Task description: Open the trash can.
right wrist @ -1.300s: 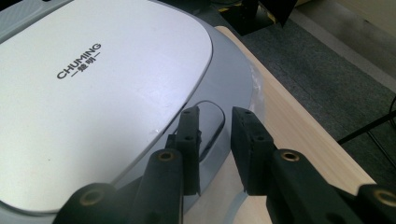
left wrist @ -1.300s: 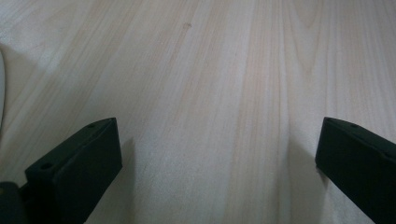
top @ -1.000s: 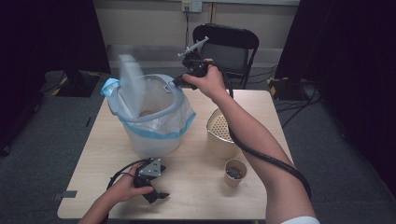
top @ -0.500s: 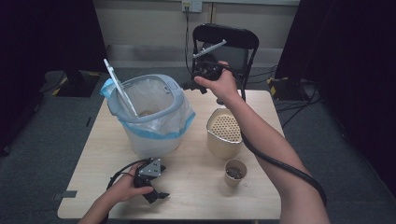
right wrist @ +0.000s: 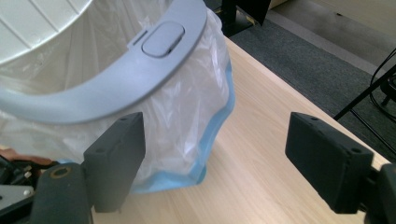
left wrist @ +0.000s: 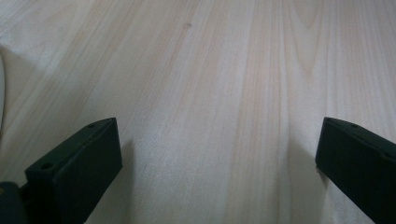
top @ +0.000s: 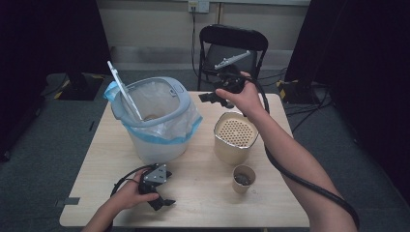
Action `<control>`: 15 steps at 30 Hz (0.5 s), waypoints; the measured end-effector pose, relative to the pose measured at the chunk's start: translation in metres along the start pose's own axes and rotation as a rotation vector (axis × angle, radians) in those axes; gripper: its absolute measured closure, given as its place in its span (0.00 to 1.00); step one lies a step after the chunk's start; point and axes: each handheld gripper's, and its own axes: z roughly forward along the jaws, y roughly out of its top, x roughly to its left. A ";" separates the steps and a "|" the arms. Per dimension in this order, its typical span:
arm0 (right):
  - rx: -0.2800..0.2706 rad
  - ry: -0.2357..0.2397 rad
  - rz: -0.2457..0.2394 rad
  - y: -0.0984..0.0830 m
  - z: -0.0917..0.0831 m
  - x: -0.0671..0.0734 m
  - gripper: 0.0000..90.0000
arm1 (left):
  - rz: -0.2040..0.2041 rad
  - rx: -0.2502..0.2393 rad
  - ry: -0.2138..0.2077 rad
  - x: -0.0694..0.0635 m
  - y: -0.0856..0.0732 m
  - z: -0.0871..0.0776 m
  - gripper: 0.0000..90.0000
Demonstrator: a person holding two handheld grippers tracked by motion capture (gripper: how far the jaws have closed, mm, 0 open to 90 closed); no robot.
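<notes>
Overhead, the right tool [top: 209,98] hangs wide open, empty, beside the bin [top: 159,113], arm outstretched.

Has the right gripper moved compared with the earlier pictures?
Yes. The right gripper, jaws just opened and empty, has drawn away from the bin toward the black chair.

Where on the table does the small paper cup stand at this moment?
In the high view the small paper cup stands right of the table's middle, toward the person's edge, just in front of the beige perforated container and apart from it.
</notes>
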 end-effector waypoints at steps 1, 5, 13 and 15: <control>-0.001 -0.002 0.004 -0.005 -0.003 -0.001 0.22 | 0.000 -0.003 -0.001 0.000 0.000 0.000 0.00; -0.002 -0.002 0.005 -0.012 -0.009 -0.002 0.21 | 0.001 0.008 0.001 0.000 0.000 0.000 0.00; 0.006 -0.027 0.008 -0.031 -0.023 -0.003 0.19 | -0.001 -0.004 -0.003 0.000 0.000 0.000 0.00; 0.010 -0.023 0.007 -0.040 -0.029 -0.003 0.19 | 0.000 -0.002 -0.005 0.000 0.000 0.000 0.00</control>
